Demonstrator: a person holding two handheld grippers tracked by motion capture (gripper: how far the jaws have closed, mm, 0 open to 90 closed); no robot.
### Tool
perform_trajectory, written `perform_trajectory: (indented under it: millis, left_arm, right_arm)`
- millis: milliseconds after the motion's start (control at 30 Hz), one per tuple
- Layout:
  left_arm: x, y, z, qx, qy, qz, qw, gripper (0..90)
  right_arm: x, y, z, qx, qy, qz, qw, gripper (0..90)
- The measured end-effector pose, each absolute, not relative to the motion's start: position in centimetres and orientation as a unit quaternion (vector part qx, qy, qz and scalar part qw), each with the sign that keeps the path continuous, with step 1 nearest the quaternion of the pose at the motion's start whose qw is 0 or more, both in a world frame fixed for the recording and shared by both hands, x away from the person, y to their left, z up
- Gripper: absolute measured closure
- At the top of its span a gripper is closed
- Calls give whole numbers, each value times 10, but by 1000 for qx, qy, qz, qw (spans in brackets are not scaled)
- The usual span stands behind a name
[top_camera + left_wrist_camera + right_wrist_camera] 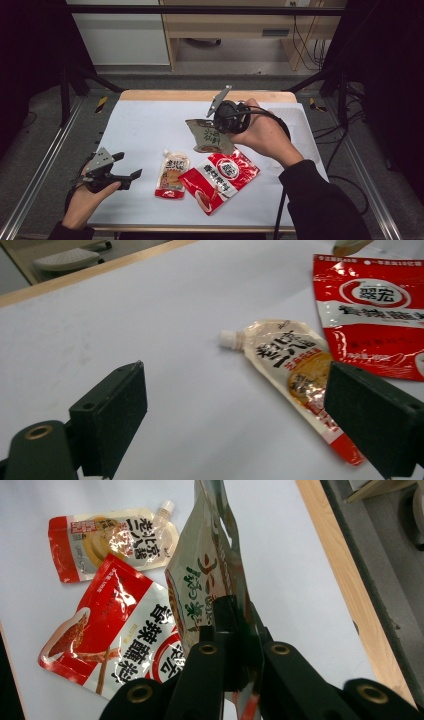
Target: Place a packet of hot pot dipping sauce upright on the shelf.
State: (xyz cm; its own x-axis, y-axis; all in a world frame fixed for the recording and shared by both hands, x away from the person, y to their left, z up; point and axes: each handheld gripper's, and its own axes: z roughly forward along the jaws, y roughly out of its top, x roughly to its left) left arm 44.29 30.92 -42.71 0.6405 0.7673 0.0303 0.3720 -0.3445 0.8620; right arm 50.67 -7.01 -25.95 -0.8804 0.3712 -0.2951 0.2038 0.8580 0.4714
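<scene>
Grey-green pouch (pixel 209 134) hanging above table (pixel 145 125), right of centre, right tool (pixel 220 122) clamping its edge. Left tool (pixel 125 170) hovering wide, nothing between, near-left; spouted pouch (pixel 290 365) lying beside red pouch (pixel 220 180).

Black grippers (pixel 131 176); grey three-cornered plates; dark sleeves (pixel 320 200)

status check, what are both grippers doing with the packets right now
Right gripper shut on grey-green foil packet, held off the white table. Left gripper open, facing spouted sauce pouch. Red foil bag lies flat. Nothing in the way.
</scene>
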Motion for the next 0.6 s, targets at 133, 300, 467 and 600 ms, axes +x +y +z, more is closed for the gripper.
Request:
perform_trajectory:
  millis: [133,300,467,600]
  left_arm:
    - [446,313,-434,791,368,222,436,95]
    - [446,311,-438,794,363,226,432,80]
    - [446,309,-442,799,361,230,422,72]
    - [447,310,-443,801,363,229,418,71]
  right_arm:
    - [507,-78,-254,156,941,225,198,900]
    - [507,-90,-246,166,937,225,208,900]
    - [506,-105,-238,176,931,233,218,900]
    - [504,-117,-233,185,927,235,224,900]
